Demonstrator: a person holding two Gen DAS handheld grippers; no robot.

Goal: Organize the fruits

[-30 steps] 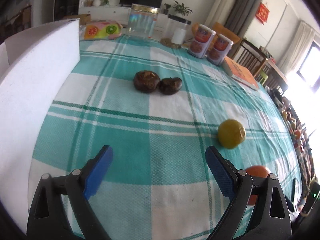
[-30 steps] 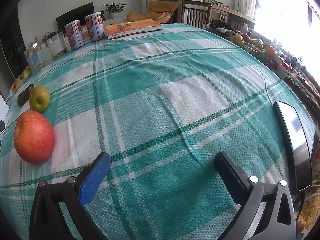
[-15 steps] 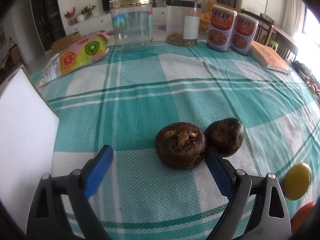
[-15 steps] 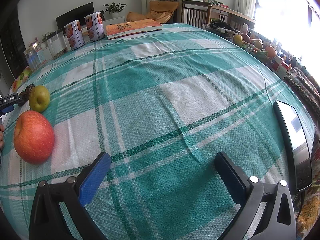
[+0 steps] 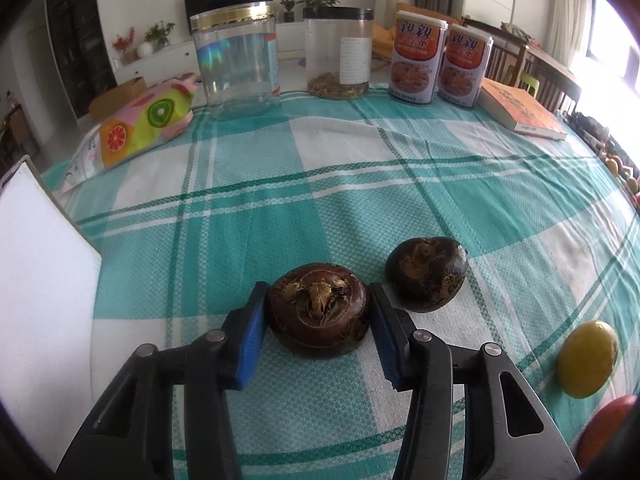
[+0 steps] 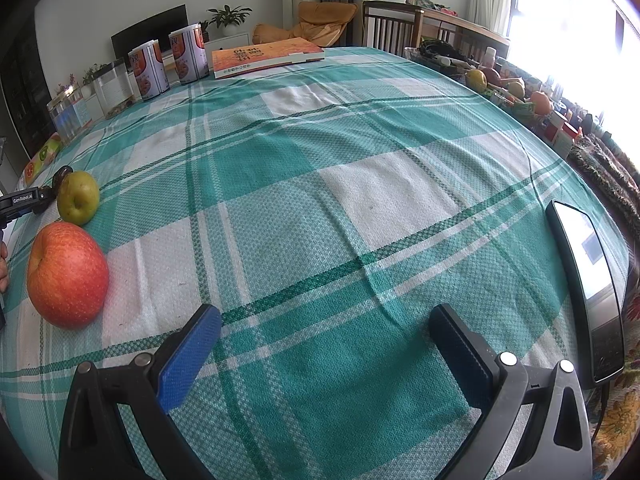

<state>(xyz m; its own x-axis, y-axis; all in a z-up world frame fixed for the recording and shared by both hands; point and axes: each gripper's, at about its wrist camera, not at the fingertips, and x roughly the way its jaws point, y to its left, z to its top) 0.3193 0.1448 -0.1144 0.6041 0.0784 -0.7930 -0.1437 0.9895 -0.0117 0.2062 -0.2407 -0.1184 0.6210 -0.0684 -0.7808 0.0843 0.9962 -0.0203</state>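
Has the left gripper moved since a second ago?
Yes. The left gripper has advanced toward the jars, away from the yellow fruit, and is closing around the nearer dark brown fruit.

My left gripper (image 5: 318, 314), matt black plastic with blue rubbery pads, is closing on a rough, dull-brown water chestnut (image 5: 318, 314) lying on woven checked cloth (image 5: 320, 184), near clear glossy plastic jars (image 5: 240, 64) and a smooth, shiny apple (image 6: 67, 274).

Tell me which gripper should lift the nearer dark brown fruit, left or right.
Left. The left gripper already brackets that dark brown fruit, its jaws closing with blue pads at both sides. The right gripper is open over bare tablecloth, with nothing between its fingers.
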